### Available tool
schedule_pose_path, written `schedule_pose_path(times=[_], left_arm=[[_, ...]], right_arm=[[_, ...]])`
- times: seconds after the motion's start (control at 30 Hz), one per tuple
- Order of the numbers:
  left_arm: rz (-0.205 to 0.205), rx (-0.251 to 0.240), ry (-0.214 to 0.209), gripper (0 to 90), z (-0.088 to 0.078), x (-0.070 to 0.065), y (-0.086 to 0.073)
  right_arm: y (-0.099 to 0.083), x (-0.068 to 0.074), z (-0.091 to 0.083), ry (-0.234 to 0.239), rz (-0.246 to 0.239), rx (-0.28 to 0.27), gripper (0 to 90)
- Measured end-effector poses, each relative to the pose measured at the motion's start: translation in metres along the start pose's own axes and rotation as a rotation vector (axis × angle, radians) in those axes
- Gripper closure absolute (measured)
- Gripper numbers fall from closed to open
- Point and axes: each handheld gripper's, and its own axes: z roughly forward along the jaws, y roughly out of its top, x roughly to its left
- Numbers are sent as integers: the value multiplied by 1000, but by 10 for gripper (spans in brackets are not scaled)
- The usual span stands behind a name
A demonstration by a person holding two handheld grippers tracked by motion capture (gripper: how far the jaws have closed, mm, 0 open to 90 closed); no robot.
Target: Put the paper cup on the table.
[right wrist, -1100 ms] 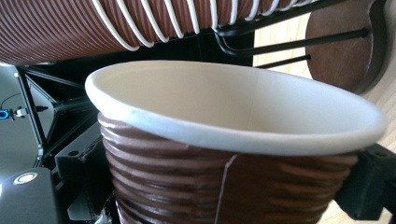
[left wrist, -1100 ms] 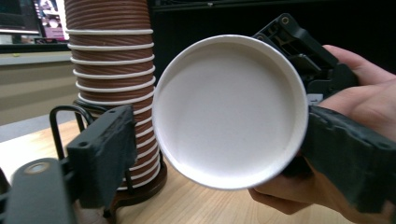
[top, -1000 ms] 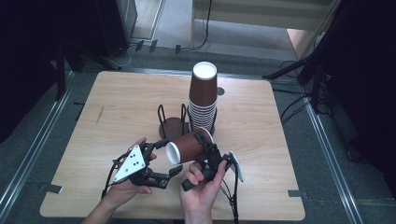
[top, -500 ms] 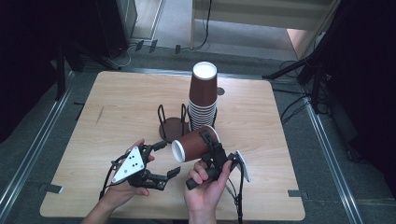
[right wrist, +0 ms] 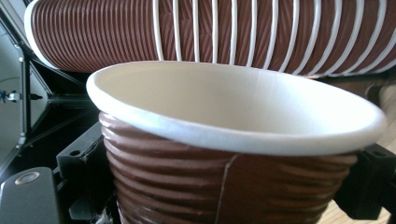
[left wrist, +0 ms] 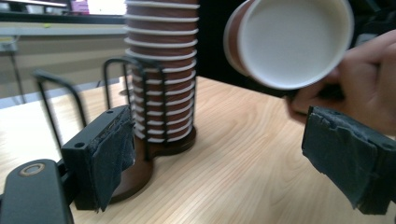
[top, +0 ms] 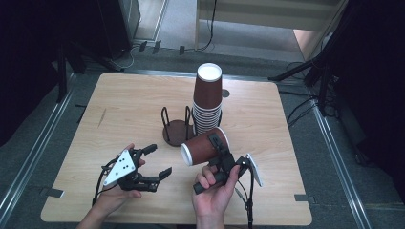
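A brown ribbed paper cup (top: 203, 147) with a white inside lies on its side above the table, mouth toward the left. My right gripper (top: 218, 145) is shut on it near the base. In the right gripper view the cup (right wrist: 233, 140) sits between the two black jaws. My left gripper (top: 158, 161) hangs open to the left of the cup's mouth with nothing between its pads (left wrist: 109, 154). In the left gripper view the cup's mouth (left wrist: 292, 42) is at the upper right. A tall stack of upside-down brown cups (top: 208, 98) stands in a wire holder.
A second wire holder (top: 175, 130) with a dark round base stands beside the stack, with no cups in it. The wooden table (top: 124, 105) has bare room on its left half and far right. The stack (left wrist: 161, 70) rises close behind my left gripper's jaws.
My left gripper has drawn back to the left and slightly down, away from the cup's mouth. The right gripper and the cup have hardly shifted.
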Motion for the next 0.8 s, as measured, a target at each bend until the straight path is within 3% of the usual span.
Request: schedule_pose_path(times=[0.27,0.53,0.63,0.8], left_arm=[[-28,31,116,102,-15,23,-10],[-36,50,188,96,-27,39,-17],[-49,46,237,94,-31,41,-20],[-58,58,268,95,-39,50,-25]], right_arm=[[3,4,-5,-4,-62,-19,110],[9,8,-9,-19,-141,-44,110],[13,10,-9,-24,-177,-52,110],[18,14,-12,-32,-232,-65,111]])
